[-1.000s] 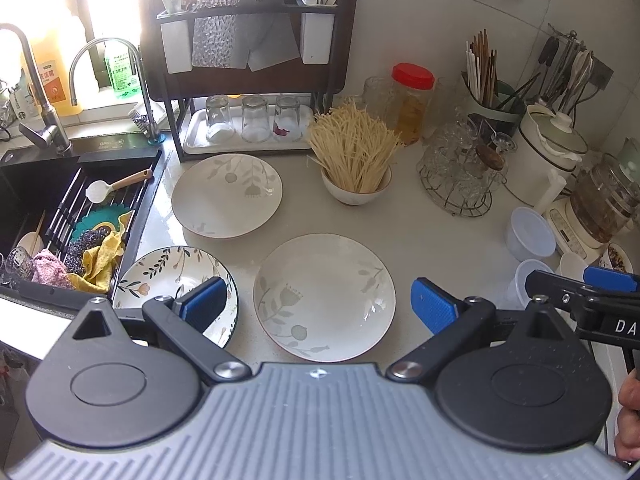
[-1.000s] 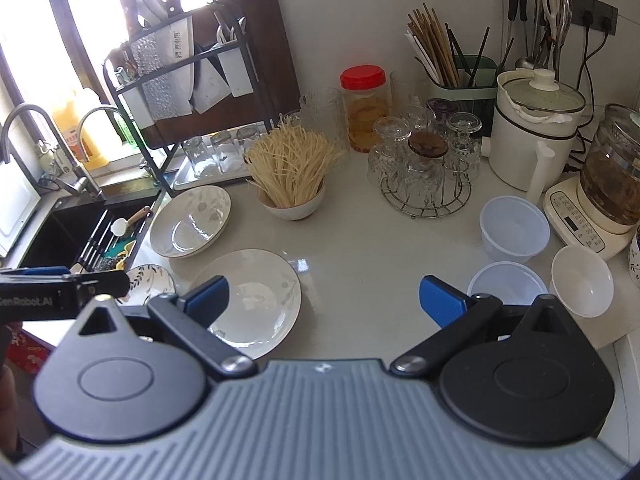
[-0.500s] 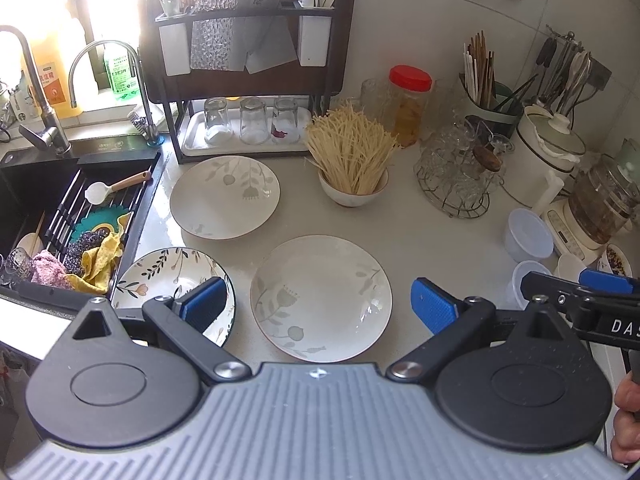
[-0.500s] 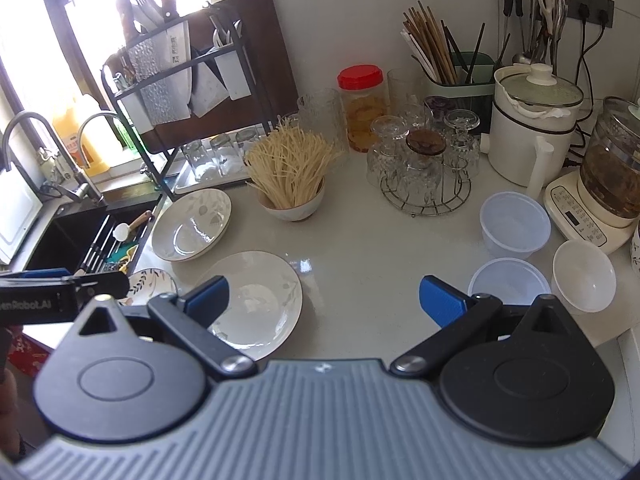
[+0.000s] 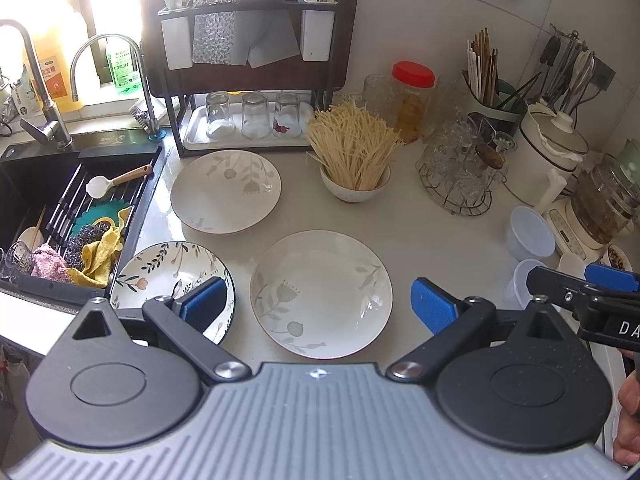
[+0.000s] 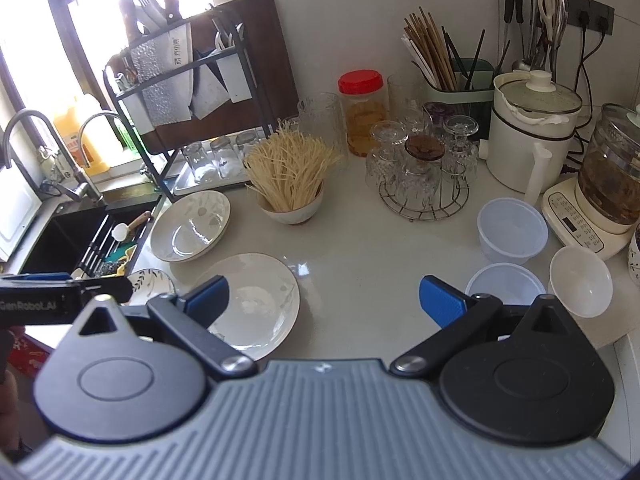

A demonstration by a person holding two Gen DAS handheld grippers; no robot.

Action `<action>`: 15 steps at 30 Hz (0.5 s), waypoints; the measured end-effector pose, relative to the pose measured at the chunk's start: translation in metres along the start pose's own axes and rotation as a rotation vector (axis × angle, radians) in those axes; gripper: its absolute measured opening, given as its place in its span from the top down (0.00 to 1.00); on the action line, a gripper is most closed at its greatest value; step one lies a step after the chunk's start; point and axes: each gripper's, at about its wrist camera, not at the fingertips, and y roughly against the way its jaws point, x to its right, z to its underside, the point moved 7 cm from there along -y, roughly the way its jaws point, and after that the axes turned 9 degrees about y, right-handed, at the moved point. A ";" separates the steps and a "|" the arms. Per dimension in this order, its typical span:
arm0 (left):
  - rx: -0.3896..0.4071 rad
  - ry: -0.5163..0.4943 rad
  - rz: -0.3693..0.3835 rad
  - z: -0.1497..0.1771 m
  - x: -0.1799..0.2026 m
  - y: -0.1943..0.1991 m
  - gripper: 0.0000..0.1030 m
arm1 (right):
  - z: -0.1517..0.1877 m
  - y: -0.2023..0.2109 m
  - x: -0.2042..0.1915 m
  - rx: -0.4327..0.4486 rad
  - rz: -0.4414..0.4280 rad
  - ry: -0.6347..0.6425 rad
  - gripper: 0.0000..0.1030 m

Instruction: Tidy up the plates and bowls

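Observation:
Three plates lie on the white counter. A white plate with a grey flower print [image 5: 322, 294] [image 6: 250, 306] sits nearest, a second white plate [image 5: 226, 191] [image 6: 191, 226] behind it by the rack, and a leaf-patterned plate [image 5: 168, 274] [image 6: 150, 282] at the sink edge. My left gripper [image 5: 320, 306] hovers open above the near plate, holding nothing. On the right stand two clear plastic bowls [image 6: 512, 232] [image 6: 505, 284] and a small white bowl [image 6: 581, 286]. My right gripper [image 6: 324, 300] is open and empty over bare counter between the near plate and those bowls.
A bowl of dry noodles [image 5: 354, 164] stands mid-counter, with a wire rack of glasses [image 6: 424, 176] to its right. A dish rack with a tray of glasses [image 5: 248, 120] lines the back. The sink [image 5: 60, 208] lies left; a kettle [image 6: 532, 136] and appliance [image 6: 600, 196] lie right.
Both views have shifted only slightly; the left gripper has drifted a little to the right over the near plate. Nothing has been gripped or moved.

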 end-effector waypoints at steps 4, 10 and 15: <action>-0.004 0.008 -0.005 -0.001 -0.002 -0.001 0.03 | -0.001 -0.001 -0.005 -0.010 -0.020 0.028 0.00; -0.003 0.029 -0.008 -0.003 -0.003 -0.005 0.03 | -0.001 -0.002 0.001 -0.028 -0.046 0.001 0.00; -0.021 0.050 -0.006 -0.002 -0.002 -0.012 0.03 | -0.001 -0.008 0.004 -0.038 -0.043 0.002 0.00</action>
